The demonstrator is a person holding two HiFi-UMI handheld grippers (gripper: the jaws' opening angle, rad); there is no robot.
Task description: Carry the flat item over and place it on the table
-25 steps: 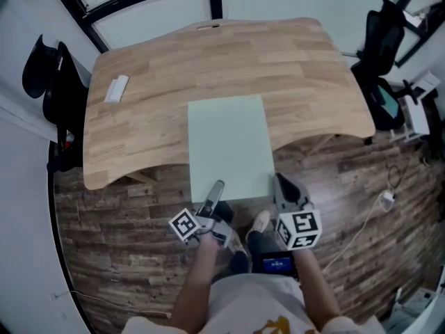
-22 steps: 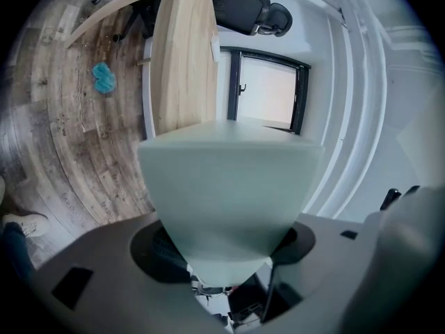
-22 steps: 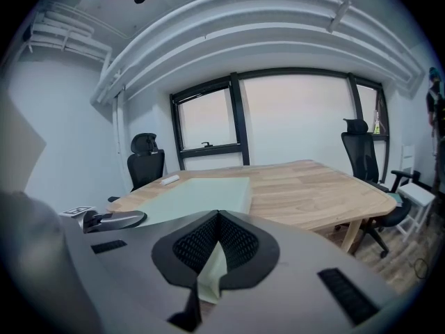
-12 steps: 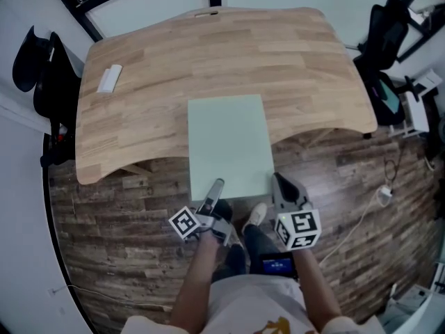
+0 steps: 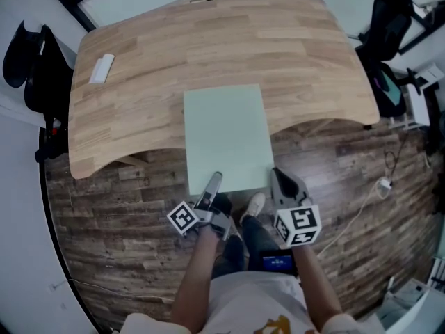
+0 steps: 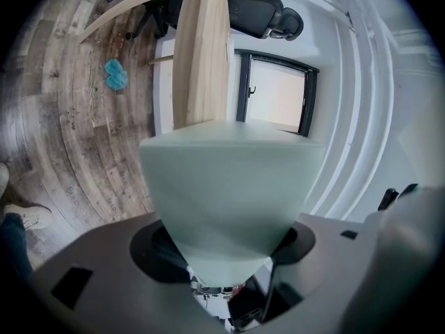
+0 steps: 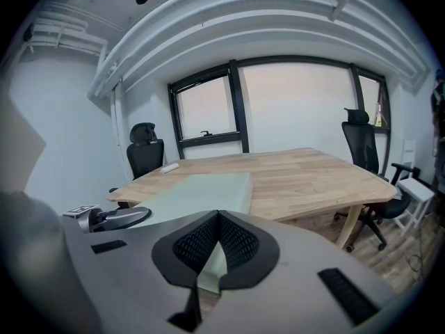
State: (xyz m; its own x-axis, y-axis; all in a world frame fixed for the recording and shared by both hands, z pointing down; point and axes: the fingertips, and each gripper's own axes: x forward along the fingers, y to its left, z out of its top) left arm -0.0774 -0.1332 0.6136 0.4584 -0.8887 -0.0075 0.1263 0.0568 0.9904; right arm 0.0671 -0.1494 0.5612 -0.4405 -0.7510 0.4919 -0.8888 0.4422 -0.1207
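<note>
The pale green flat panel [image 5: 226, 134] covered the table's [image 5: 208, 47] near edge at frame centre; whether it touched was unclear. Its long axis ran bottom to top. The left gripper [image 5: 214, 184] and right gripper [image 5: 281, 181] each clamped a lower corner.

An office: a wide wooden table [image 5: 208, 47] ahead of the right gripper [image 7: 216, 249], black swivel chairs [image 7: 358, 141] to either side, black-framed windows [image 7: 299, 110] beyond, plank floor [image 5: 125, 242] below.
</note>
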